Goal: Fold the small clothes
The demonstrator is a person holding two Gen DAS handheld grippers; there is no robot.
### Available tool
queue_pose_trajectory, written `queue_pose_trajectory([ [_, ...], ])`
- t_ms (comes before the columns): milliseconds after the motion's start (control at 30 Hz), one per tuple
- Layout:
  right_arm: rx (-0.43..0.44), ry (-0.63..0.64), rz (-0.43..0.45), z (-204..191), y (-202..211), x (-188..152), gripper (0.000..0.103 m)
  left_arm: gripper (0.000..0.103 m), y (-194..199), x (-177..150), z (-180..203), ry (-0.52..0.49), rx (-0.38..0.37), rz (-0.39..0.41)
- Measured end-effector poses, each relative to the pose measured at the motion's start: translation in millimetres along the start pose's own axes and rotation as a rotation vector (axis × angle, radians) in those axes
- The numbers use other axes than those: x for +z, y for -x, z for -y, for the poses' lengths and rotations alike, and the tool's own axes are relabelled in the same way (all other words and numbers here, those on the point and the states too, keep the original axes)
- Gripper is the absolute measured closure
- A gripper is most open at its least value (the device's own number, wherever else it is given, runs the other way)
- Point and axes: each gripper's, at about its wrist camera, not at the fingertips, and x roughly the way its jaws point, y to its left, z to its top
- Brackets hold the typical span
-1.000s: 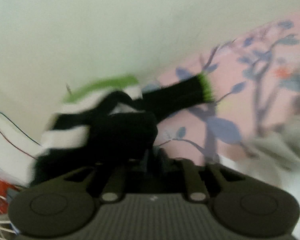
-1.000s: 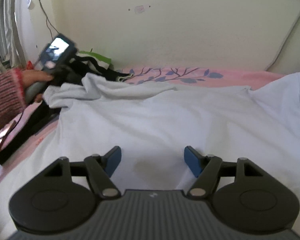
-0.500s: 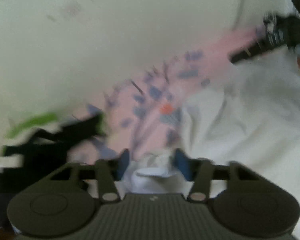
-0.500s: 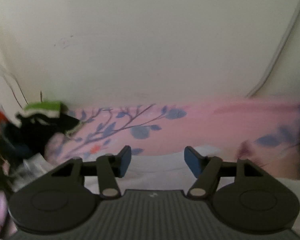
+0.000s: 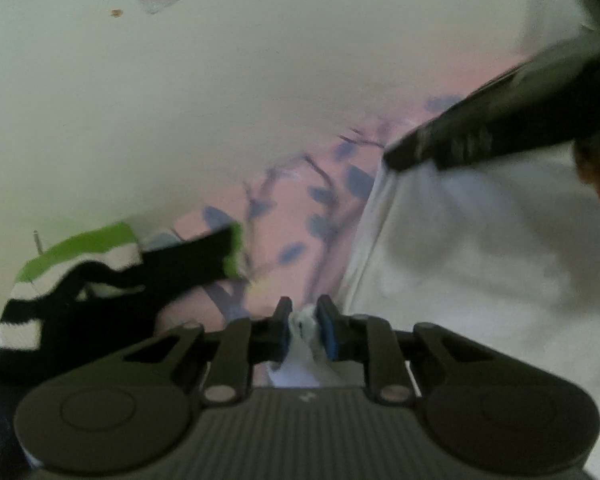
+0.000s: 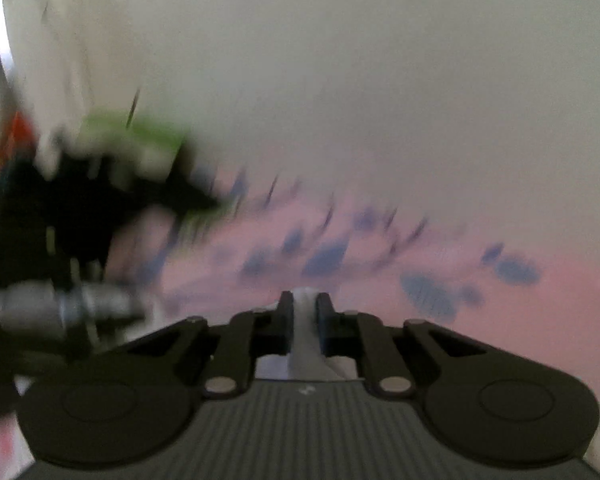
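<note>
A white garment (image 5: 472, 264) lies spread on the pink flowered bed sheet (image 5: 300, 216). My left gripper (image 5: 304, 314) is shut on a bunched edge of it near the sheet. My right gripper (image 6: 303, 306) is shut on another bit of the white garment (image 6: 306, 340), low over the sheet (image 6: 520, 320). The right gripper's body shows as a dark bar (image 5: 500, 124) at the garment's far edge in the left wrist view. The left gripper shows blurred in the right wrist view (image 6: 60, 308).
A black, white and green striped garment (image 5: 100, 276) lies in a heap at the left by the wall; it also shows in the right wrist view (image 6: 112, 176). A cream wall (image 5: 220, 80) stands right behind the bed. Both views are blurred.
Both grippers were open half a second ago and have shut on the white garment's edge. The left one had held the striped garment a second ago; that now lies at the left.
</note>
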Motion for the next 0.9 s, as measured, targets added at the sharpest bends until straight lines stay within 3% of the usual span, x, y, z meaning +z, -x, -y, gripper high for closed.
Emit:
queue_pose_trajectory([
  [67,-0.089,-0.013,-0.020,3,-20,1,0.098,0.084,-21,11,1,0.015,0.139,0.002],
  [100,-0.112,-0.005,-0.076,3,-30,-3,0.095,0.084,-28,15,-3,0.044,0.138,-0.026],
  [133,-0.121,0.005,-0.130,4,-37,-6,0.086,0.084,-31,16,-13,0.097,0.087,-0.054],
  [167,-0.128,0.031,-0.120,3,-31,-8,0.077,0.084,-26,14,-24,0.154,0.036,-0.057],
  [200,-0.177,0.065,-0.078,1,-20,-7,0.063,0.084,-15,10,-35,0.197,-0.001,-0.042],
  [233,-0.174,0.062,-0.024,0,-3,-6,0.034,0.084,-1,4,-48,0.227,-0.041,-0.012],
  [267,-0.153,0.056,0.034,-2,18,-4,0.034,0.084,22,-6,-62,0.253,-0.081,0.026],
  [367,-0.084,0.088,0.062,-18,61,-2,0.041,0.082,98,-45,-101,0.311,-0.123,0.122],
  [433,-0.024,0.145,0.054,-38,84,-7,0.043,0.081,145,-75,-123,0.339,-0.092,0.160],
  [600,0.243,0.262,-0.031,-121,113,-43,0.044,0.070,235,-164,-155,0.406,0.023,0.227],
  [700,0.345,0.354,-0.070,-177,108,-74,0.041,0.066,258,-206,-150,0.455,0.025,0.236],
  [800,0.380,0.426,-0.124,-218,88,-99,0.032,0.062,251,-241,-138,0.495,-0.015,0.206],
  [900,0.455,0.408,-0.240,-240,70,-121,0.029,0.062,249,-267,-128,0.500,-0.032,0.182],
])
